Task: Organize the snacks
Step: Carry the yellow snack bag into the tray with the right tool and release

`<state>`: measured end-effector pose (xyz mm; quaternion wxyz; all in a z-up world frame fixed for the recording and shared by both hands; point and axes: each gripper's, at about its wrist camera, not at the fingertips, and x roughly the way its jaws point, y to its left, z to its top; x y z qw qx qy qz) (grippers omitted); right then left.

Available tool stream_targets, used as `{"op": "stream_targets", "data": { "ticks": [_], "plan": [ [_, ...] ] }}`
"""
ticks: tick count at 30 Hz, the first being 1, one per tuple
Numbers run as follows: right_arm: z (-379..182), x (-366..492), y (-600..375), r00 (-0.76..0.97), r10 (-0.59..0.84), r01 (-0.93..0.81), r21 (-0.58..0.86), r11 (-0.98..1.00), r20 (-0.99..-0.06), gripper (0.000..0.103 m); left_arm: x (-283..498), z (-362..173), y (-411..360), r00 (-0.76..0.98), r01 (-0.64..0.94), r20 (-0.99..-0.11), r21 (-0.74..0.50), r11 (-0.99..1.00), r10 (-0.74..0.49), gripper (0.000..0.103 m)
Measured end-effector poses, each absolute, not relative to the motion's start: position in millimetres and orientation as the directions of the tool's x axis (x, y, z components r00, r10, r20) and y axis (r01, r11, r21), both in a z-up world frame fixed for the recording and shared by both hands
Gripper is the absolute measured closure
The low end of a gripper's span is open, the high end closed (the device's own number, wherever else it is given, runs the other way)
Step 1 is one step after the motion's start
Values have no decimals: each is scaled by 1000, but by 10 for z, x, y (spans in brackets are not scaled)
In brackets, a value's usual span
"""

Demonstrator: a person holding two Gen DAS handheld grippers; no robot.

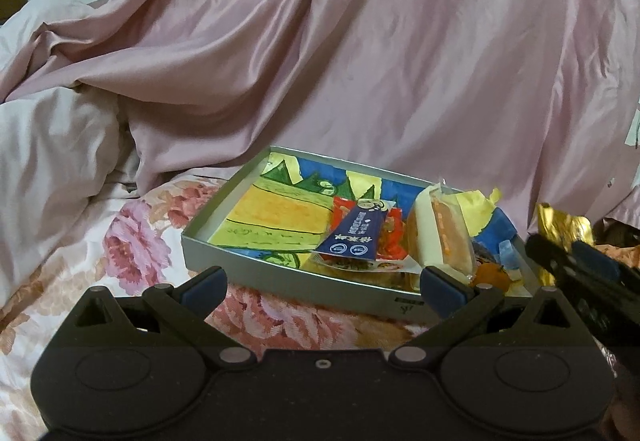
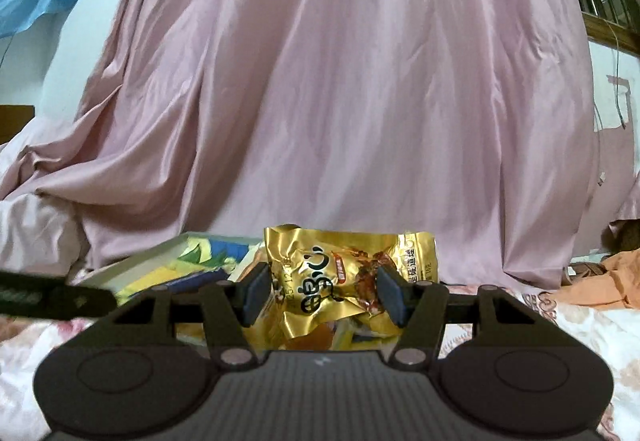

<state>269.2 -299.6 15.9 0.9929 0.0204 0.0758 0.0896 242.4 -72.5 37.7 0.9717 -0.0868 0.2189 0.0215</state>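
While both grippers hovered over the floral bedsheet [image 1: 132, 241]:
Right gripper [image 2: 322, 291]: jaws clamped on a gold snack packet [image 2: 352, 265], held beside the tray's right edge.
Left gripper [image 1: 324, 283]: jaws wide apart, holding nothing.
Tray [image 1: 248, 273]: held a blue sachet [image 1: 356, 229] and a wrapped cake [image 1: 444, 237].

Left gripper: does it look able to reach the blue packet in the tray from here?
Probably yes. The left gripper is open and empty, just short of the tray, and the blue packet lies on top, uncovered.
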Motion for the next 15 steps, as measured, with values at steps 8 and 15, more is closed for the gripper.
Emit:
{"op": "stream_targets", "data": {
  "ticks": [8,15],
  "plan": [
    [16,3097,-2930,951,213,-203,67,977,-224,38,2400,402,-646,900,-103,-434,-142,985,31,1],
    [20,2923,-2879,957,221,-217,44,975,-186,15,2350,448,-596,899,-123,-435,-146,982,48,1]
  ]
}}
